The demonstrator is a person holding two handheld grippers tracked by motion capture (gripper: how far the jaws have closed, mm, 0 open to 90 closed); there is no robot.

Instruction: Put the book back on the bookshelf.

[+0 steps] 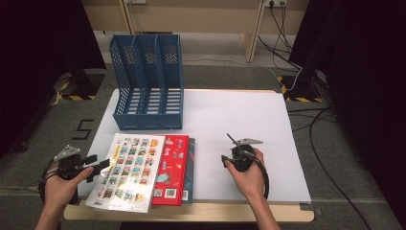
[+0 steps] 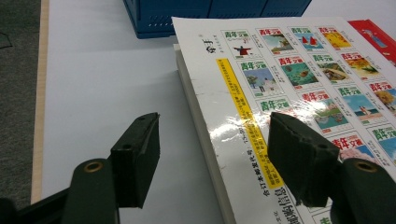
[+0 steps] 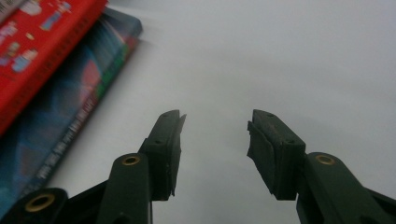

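Note:
A white book with a grid of small pictures on its cover lies on top of a red book and a dark teal book near the table's front left. My left gripper is at the white book's left edge. In the left gripper view, my left gripper is open: one jaw hangs over the glossy cover, the other over the table beside the spine. My right gripper is held to the right of the books. It stands open over bare table, with nothing between the jaws.
A blue three-slot file rack stands at the back left of the white table. The table's wooden front edge runs just below the books. Cables lie on the floor at the right.

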